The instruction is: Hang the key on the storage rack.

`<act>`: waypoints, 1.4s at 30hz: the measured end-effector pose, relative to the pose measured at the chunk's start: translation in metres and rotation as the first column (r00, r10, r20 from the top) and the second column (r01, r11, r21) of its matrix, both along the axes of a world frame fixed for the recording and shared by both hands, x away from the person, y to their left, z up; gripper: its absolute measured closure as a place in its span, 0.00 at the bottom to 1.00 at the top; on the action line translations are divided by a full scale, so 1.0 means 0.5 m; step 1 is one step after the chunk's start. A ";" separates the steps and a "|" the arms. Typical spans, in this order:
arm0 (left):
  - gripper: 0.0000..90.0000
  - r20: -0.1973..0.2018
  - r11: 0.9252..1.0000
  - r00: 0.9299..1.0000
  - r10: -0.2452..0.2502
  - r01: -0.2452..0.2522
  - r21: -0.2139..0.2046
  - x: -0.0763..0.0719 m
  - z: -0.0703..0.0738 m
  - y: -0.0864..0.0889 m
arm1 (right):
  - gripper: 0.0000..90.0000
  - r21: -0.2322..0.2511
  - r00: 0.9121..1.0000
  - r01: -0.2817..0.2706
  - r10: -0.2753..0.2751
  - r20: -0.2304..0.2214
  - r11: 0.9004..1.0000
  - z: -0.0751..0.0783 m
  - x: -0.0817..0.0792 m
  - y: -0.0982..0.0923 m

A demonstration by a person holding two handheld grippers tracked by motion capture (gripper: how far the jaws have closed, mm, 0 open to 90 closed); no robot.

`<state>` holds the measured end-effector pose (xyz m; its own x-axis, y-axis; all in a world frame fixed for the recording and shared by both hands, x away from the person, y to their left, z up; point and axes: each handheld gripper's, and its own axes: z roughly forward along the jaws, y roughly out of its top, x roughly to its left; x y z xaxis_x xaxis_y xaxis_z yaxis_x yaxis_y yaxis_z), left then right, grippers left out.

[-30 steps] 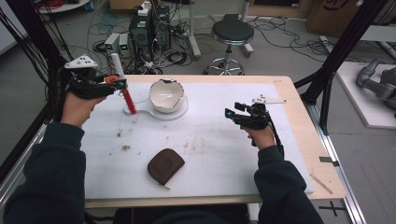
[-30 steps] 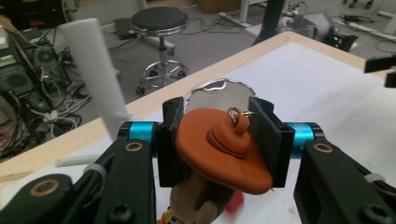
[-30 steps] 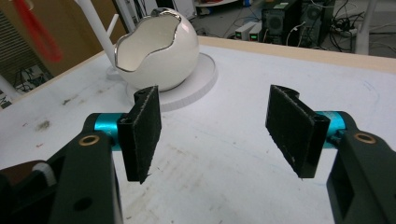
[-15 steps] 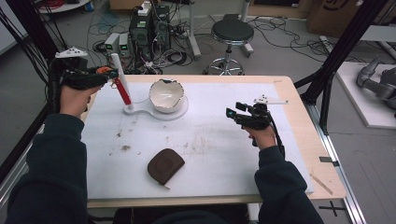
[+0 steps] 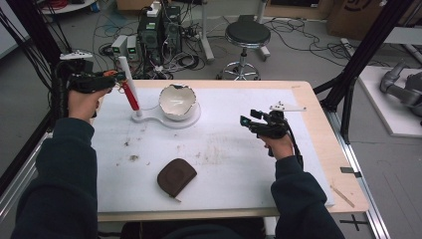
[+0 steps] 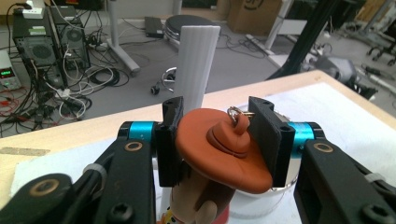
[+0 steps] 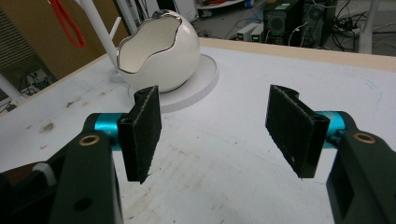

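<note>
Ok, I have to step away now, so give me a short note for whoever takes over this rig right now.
Left gripper: shut on the cowboy-hat figure keychain, held up by the white post of the white stand, red part hanging beside the post.
Right gripper: open and holding nothing, over the white mat, facing the egg-shaped bowl.
Brown pouch lies on the mat near the front.
Done: keychain picked up.
Left: probably hanging it by its ring on the stand; the pouch is untouched.

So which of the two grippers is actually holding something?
The left gripper: its pads clamp a brown-hatted keychain figure beside the white post. The right gripper is open with nothing between its jaws.
</note>
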<state>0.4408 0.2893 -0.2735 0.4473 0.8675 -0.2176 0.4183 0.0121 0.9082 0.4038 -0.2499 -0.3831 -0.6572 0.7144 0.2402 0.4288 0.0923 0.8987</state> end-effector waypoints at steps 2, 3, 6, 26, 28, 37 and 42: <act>0.63 -0.006 1.000 1.000 0.002 -0.003 -0.018 0.004 -0.002 0.002 | 0.41 -0.004 1.000 -0.001 0.001 -0.005 1.000 -0.002 0.000 0.001; 0.63 -0.007 0.999 1.000 0.007 -0.008 -0.031 0.005 -0.004 0.002 | 0.41 -0.003 1.000 -0.001 0.001 -0.008 1.000 -0.002 0.000 0.001; 0.63 -0.012 0.998 1.000 0.026 -0.026 -0.058 0.007 -0.007 0.008 | 0.41 -0.002 1.000 -0.004 0.004 -0.004 1.000 -0.002 0.000 0.003; 0.51 0.162 0.986 0.981 0.109 -0.086 -0.146 -0.044 -0.019 0.051 | 0.41 -0.002 1.000 0.000 0.000 -0.006 1.000 -0.001 -0.001 0.000; 0.48 0.178 0.987 0.978 0.106 -0.082 -0.136 -0.061 -0.030 0.053 | 0.41 -0.015 1.000 0.006 -0.006 -0.002 1.000 -0.001 -0.001 -0.002; 0.29 0.239 0.996 0.967 0.084 -0.074 -0.047 -0.146 -0.120 0.042 | 0.38 -0.117 0.998 0.060 -0.056 0.034 0.991 0.001 -0.009 -0.027; 0.27 0.248 0.999 0.968 0.034 -0.026 -0.036 -0.183 -0.166 0.017 | 0.34 -0.169 0.996 0.083 -0.076 0.045 0.982 -0.005 -0.016 -0.044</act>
